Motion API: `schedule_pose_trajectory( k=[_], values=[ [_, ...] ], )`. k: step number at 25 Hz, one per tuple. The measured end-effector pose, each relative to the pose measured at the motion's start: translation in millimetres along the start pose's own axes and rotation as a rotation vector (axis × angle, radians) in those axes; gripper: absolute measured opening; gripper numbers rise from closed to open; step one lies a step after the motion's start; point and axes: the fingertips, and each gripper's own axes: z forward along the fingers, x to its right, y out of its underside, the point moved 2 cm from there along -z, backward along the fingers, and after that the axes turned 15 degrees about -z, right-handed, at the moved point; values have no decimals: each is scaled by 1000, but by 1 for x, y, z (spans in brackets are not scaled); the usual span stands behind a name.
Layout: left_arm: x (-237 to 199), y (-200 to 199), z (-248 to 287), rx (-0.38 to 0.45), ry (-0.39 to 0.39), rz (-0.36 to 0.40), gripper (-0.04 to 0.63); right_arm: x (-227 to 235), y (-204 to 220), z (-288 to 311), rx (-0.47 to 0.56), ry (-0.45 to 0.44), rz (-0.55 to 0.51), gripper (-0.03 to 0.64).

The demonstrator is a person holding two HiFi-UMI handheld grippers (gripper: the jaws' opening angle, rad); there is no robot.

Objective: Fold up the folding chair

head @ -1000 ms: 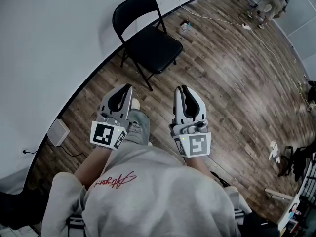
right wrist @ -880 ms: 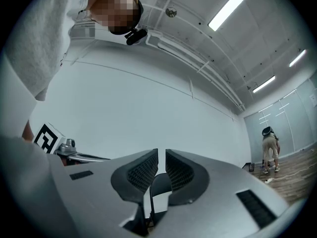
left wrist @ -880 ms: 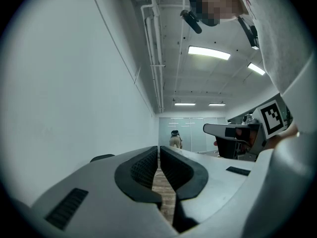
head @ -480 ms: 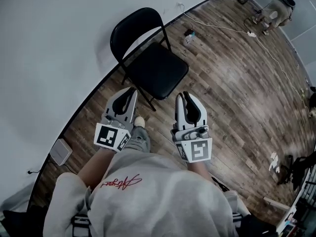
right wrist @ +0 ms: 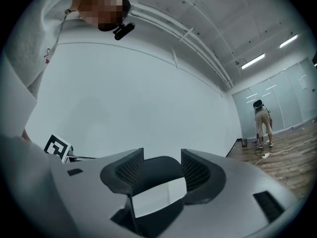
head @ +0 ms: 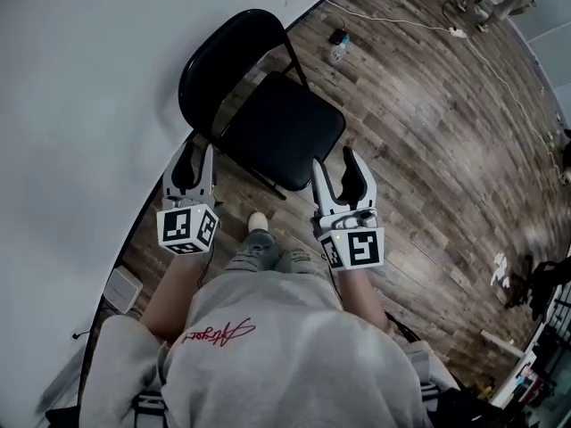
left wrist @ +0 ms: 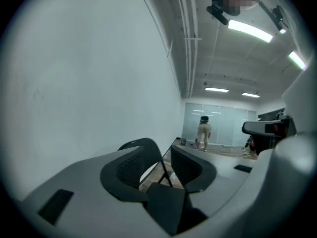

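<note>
Head view: one black folding chair [head: 281, 130] stands unfolded on the wooden floor [head: 428, 132], its back toward the white wall [head: 80, 78]. Two hand-held grippers point at it. The left hand-held gripper [head: 194, 163] is just beside the seat's left edge and the right hand-held gripper [head: 339, 173] is at the seat's front right corner. Neither holds anything.

Left gripper view: the left hand-held gripper [left wrist: 158, 165] has just been opening, and its two jaws stand partly apart. The chair [left wrist: 143, 144] shows through the gap, ungripped. One person [left wrist: 203, 133] stands far off by a glass wall.

Right gripper view: the right hand-held gripper [right wrist: 162, 171] has also just been opening, and its jaws are spread wide. They frame the chair's back [right wrist: 158, 167] without touching it. The same single person [right wrist: 262, 125] is in the distance.
</note>
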Motion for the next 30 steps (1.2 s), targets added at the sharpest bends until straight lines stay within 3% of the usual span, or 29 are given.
schedule_pose_trajectory(
  k=[1, 8, 11, 18, 25, 30],
  values=[
    [-17, 12, 4, -19, -43, -8, 175, 0, 18, 4, -38, 0, 19, 219],
    [-107, 101, 33, -94, -245, -48, 241, 6, 177, 10, -321, -22, 302, 225],
    [-133, 141, 58, -108, -272, -62, 250, 11, 248, 9, -404, -57, 436, 225],
    [-178, 197, 97, -99, -382, -94, 253, 26, 392, 5, -605, 56, 473, 238],
    [-183, 209, 131, -65, -403, -98, 253, 21, 462, 9, -681, 128, 588, 244],
    [-186, 209, 152, -33, -454, -120, 252, 17, 490, 3, -721, 111, 712, 249]
  ],
)
